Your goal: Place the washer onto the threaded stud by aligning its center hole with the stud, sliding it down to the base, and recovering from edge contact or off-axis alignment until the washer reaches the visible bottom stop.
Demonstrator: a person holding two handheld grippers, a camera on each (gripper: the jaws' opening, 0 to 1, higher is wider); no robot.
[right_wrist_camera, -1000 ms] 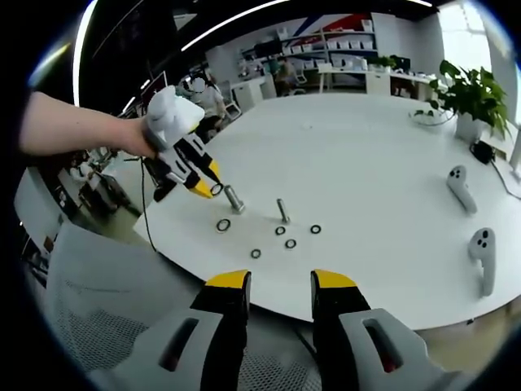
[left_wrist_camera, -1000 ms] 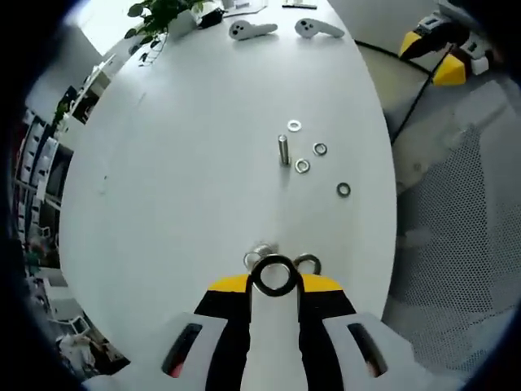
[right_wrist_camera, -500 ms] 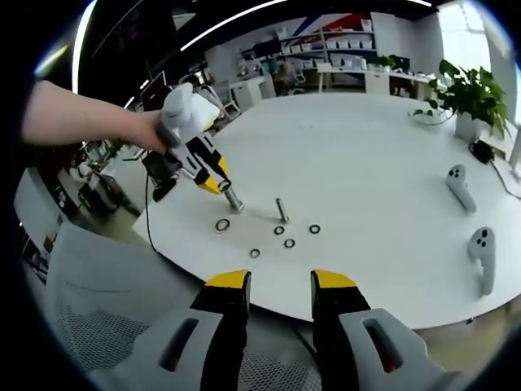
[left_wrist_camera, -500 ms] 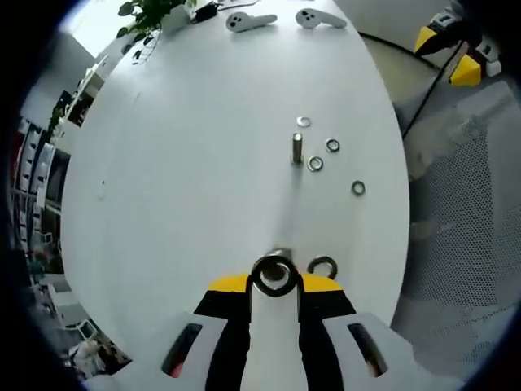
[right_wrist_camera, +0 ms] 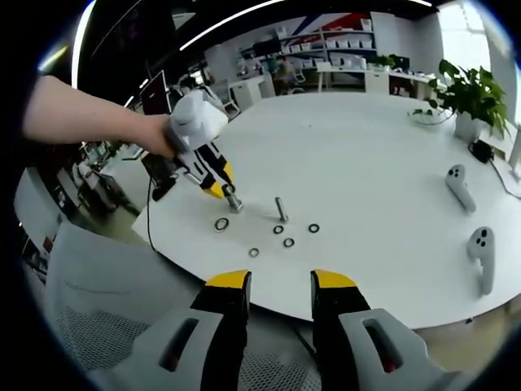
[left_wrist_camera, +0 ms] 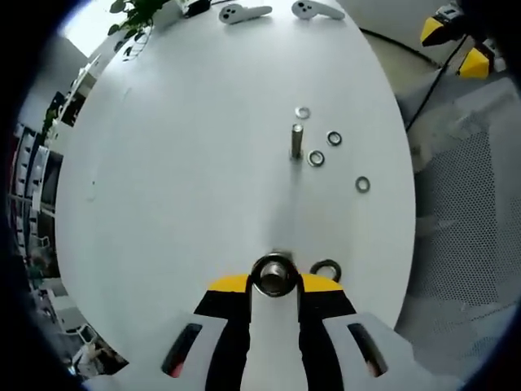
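Left gripper: fingers closed on a washer, which sits at the fingertips with its ring facing the camera. Through the ring's hole the top of a threaded stud is seen, directly under the fingers; whether the washer has entered the stud cannot be told. In the right gripper view the same gripper, held in a person's hand, points down at that stud near the desk's edge.

Right gripper: fingers apart with a clear gap, holding nothing, hanging off the desk's near edge, well apart from the parts.

Desk: white, rounded.

Loose washer, dark: flat on the desk just right of the left fingertips.

Second stud: upright, well ahead of the left fingers.

Four further washers: one just beyond the second stud, two just to its right, one farther right.

Two white handheld controllers: far end of the desk, ahead of the left fingers.

Potted plant: far right of the desk in the right gripper view.
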